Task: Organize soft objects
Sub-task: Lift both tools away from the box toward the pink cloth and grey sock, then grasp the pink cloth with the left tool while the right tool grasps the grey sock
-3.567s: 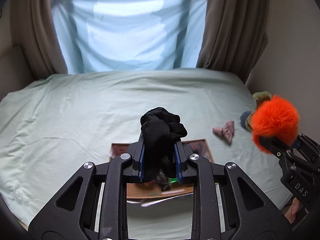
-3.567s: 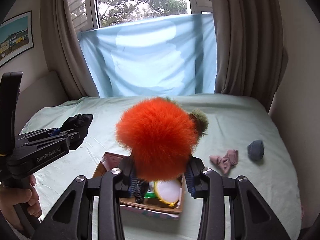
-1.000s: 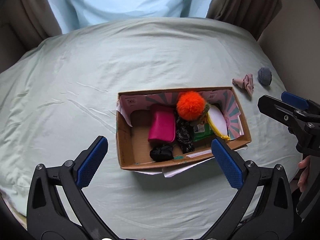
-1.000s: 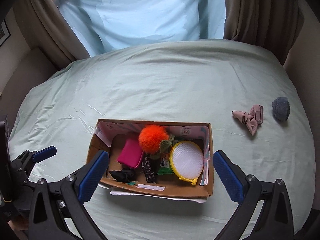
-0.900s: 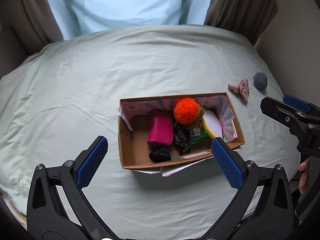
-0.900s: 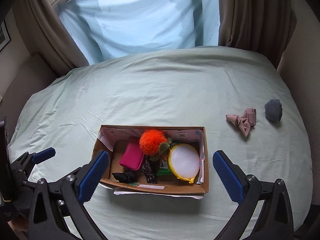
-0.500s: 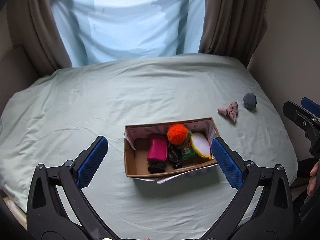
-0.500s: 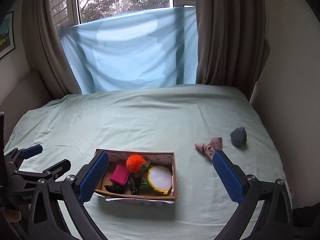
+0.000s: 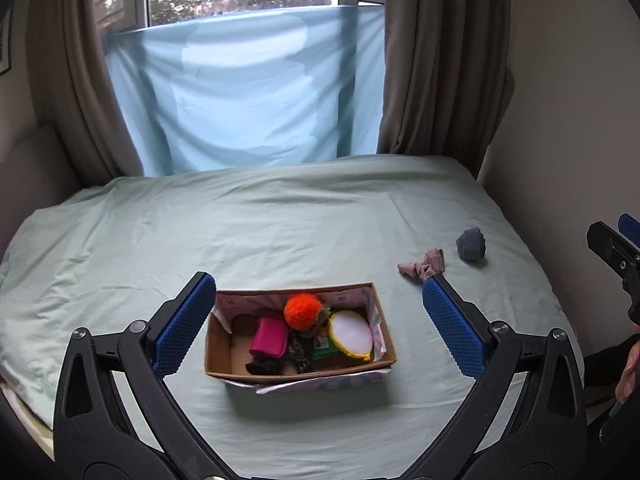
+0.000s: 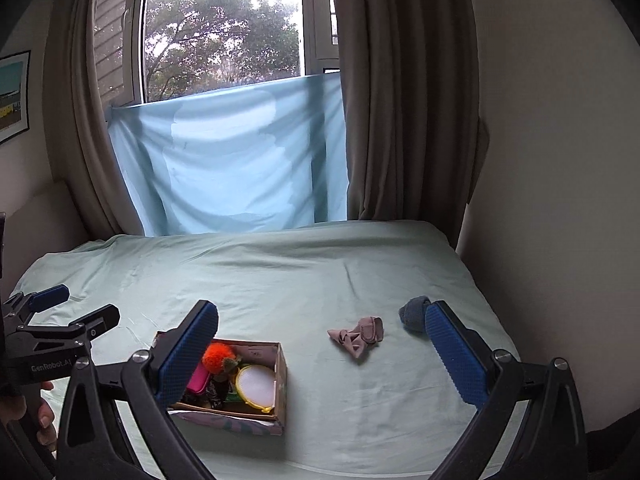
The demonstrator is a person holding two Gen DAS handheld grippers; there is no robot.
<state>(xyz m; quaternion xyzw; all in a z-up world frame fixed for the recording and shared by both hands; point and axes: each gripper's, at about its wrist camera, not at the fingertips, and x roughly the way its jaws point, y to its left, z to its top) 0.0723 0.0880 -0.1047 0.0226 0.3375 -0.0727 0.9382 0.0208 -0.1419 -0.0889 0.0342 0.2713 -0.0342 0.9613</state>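
Note:
A cardboard box (image 9: 224, 356) sits on the pale green bed near its front edge. In it lie an orange fluffy ball (image 9: 303, 311), a pink pouch (image 9: 269, 341), a black cloth (image 9: 262, 367) and a round yellow-rimmed pad (image 9: 351, 334). The box also shows in the right wrist view (image 10: 281, 380). A pink cloth (image 10: 357, 337) and a dark blue sock ball (image 10: 414, 314) lie on the bed right of the box. My left gripper (image 9: 316, 316) is open and empty, held high in front of the box. My right gripper (image 10: 320, 344) is open and empty, held back over the bed's front edge.
A blue sheet (image 9: 248, 92) hangs over the window between brown curtains (image 9: 432, 60). A wall (image 10: 560, 160) runs close along the bed's right side. A framed picture (image 10: 14, 94) hangs on the left wall.
Both grippers let go of the black cloth and orange ball into the box, opened, and have pulled up and back from it. The view has tilted up toward the window.

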